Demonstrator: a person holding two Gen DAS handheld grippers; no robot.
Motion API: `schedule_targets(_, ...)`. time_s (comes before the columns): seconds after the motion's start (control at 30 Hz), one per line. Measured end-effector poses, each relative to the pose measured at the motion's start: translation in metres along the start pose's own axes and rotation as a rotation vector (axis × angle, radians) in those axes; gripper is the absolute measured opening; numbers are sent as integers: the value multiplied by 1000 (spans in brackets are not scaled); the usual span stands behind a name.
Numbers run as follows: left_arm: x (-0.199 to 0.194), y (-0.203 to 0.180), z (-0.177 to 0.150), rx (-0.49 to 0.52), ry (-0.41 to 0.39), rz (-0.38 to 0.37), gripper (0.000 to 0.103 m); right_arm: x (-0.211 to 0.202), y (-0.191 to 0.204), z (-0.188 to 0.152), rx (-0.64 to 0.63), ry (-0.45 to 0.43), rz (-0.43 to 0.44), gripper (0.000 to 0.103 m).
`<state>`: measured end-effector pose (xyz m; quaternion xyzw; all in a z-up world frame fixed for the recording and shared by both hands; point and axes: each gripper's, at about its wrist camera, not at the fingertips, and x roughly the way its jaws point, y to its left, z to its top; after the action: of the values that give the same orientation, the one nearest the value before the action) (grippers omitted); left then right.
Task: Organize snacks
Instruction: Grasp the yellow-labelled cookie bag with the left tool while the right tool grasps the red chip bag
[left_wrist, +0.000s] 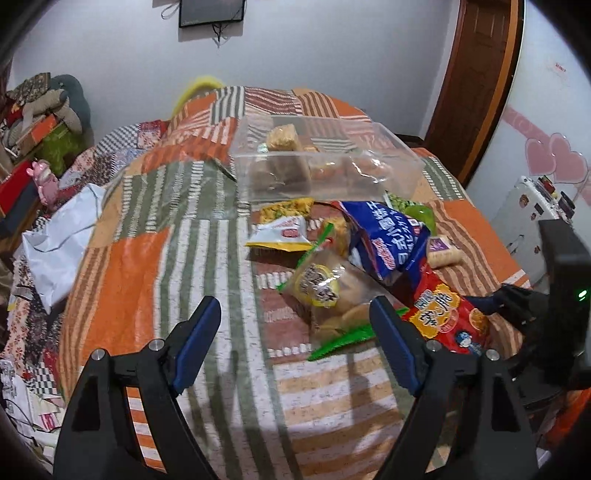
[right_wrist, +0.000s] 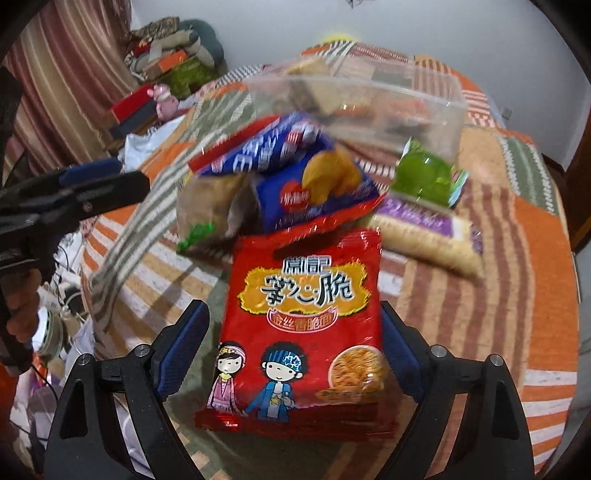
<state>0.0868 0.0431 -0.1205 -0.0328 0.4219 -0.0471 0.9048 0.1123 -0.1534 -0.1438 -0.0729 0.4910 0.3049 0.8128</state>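
Note:
A pile of snacks lies on the patchwork tablecloth (left_wrist: 147, 258). A clear plastic box (left_wrist: 325, 166) behind the pile holds several wrapped snacks. My left gripper (left_wrist: 295, 314) is open and empty, just short of a clear bread packet (left_wrist: 328, 291). My right gripper (right_wrist: 295, 325) is open with its jaws on both sides of a red noodle packet (right_wrist: 303, 317), which lies on the cloth. Behind it are a blue cracker bag (right_wrist: 295, 173), a green jelly cup (right_wrist: 424, 177) and a purple-labelled roll (right_wrist: 424, 229). The red packet (left_wrist: 447, 314) and blue bag (left_wrist: 388, 236) also show in the left wrist view.
A yellow-white sachet (left_wrist: 284, 236) and a yellow bar (left_wrist: 288, 208) lie in front of the box. White paper (left_wrist: 62, 236) lies at the table's left edge. Cluttered shelves (left_wrist: 33, 129) stand far left, a brown door (left_wrist: 476, 85) at the right.

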Motion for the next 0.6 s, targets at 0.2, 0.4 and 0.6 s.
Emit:
schedule_targets(0.2, 16, -17, 2, 6, 34, -51, 83, -12, -12, -5, -2, -24, 22, 66)
schedule_targets(0.4, 40, -21, 9, -17, 46, -34, 83, -26, -31, -16, 57, -51, 12, 63)
schedule_targets(0.6, 67, -10, 8, -80, 94, -54, 83, -44, -51, -23, 121, -86, -22, 63)
